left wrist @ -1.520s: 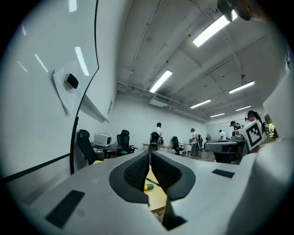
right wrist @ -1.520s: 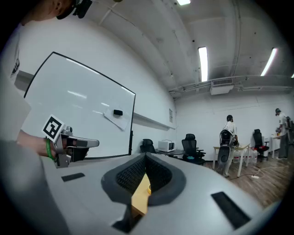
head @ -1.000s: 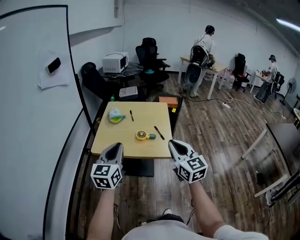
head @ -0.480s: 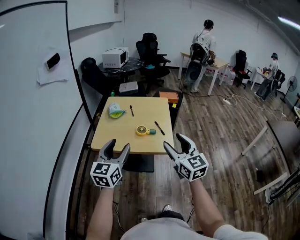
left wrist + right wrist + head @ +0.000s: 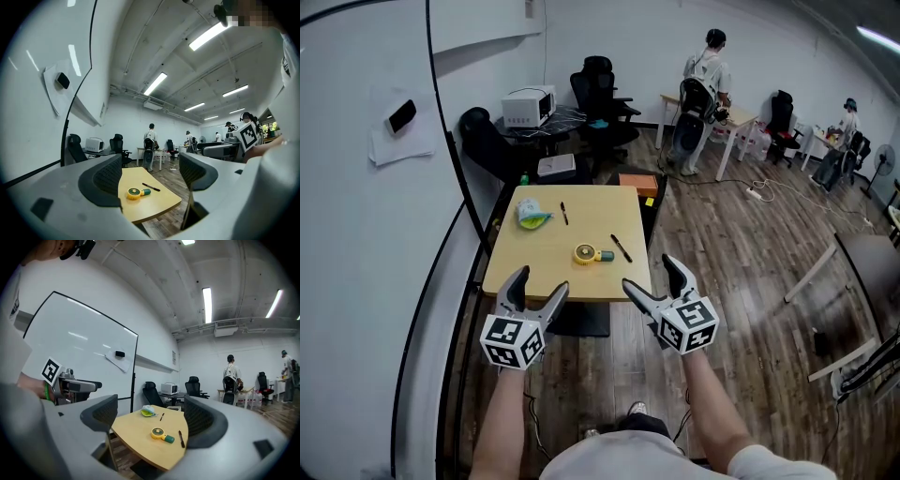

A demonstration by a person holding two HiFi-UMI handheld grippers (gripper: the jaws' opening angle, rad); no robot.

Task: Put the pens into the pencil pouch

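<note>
Left gripper (image 5: 541, 281): jaws have just been opening and now stand wide apart with nothing between them. We hold it just off the table's (image 5: 511, 281) near edge, left side.

Pencil pouch (image 5: 532, 217) sits at the table's far left: small, pale blue with a yellow-green patch, crumpled. We can't tell whether it's open.

First pen (image 5: 564, 213) is thin and dark, at the table's far side just left of centre, not touching the pouch.

Yellow round gadget (image 5: 586, 252) with a green handle is at table centre. Second pen (image 5: 621, 247) lies right of centre.

Right gripper (image 5: 649, 274): jaws wide apart, empty, off the table's near right corner.

In the left gripper view its left jaw hides the pouch and first pen. Pen caps and tips are too small to make out.
</note>
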